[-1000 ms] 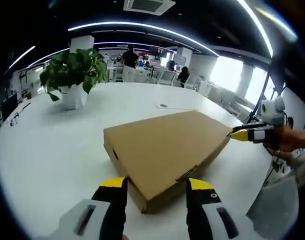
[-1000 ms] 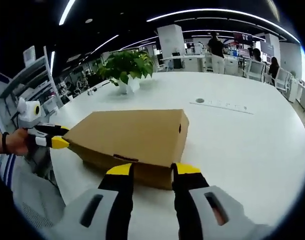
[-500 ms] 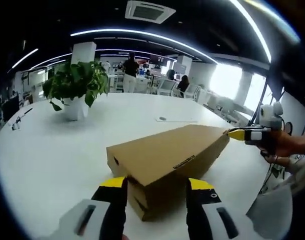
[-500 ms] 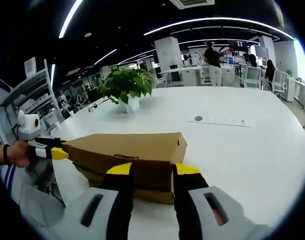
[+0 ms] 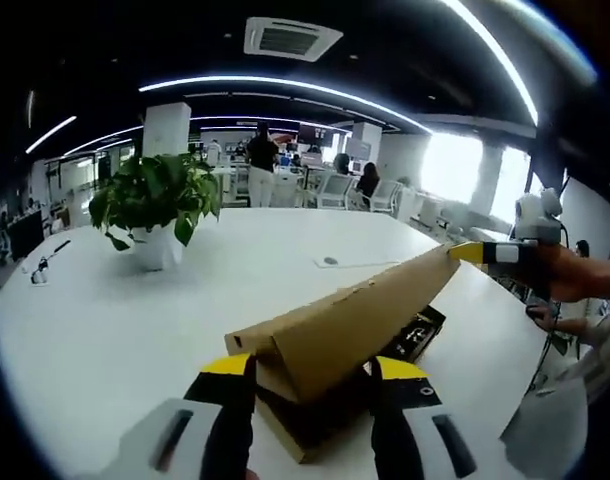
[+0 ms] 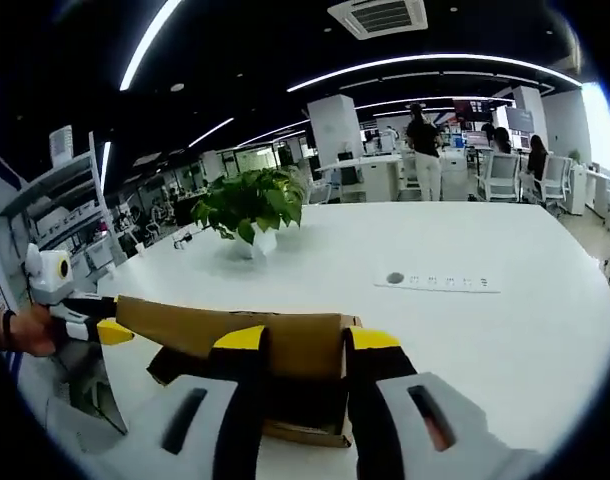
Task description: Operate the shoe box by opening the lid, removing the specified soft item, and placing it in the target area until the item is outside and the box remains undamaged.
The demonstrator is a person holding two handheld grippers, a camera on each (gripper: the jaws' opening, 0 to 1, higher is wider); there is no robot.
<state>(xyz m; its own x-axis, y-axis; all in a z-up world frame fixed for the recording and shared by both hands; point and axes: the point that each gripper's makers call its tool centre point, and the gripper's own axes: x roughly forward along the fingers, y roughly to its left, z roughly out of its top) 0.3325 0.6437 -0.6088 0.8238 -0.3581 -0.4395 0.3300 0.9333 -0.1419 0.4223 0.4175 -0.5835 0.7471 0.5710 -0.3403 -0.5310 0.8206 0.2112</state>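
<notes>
Both hand-held grippers, left (image 5: 307,372) and right (image 6: 295,343), gripped the brown cardboard shoe-box lid (image 5: 345,325), now raised off the base; contents became reachable.

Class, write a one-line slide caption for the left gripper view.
Two grippers tilt a cardboard lid up off a shoe box on a white table.

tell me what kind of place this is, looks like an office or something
Most likely an open-plan office: a long white table with a potted plant, office chairs and desks behind it, strip lights and a ceiling air vent overhead. The shoe box sits on the table.
</notes>
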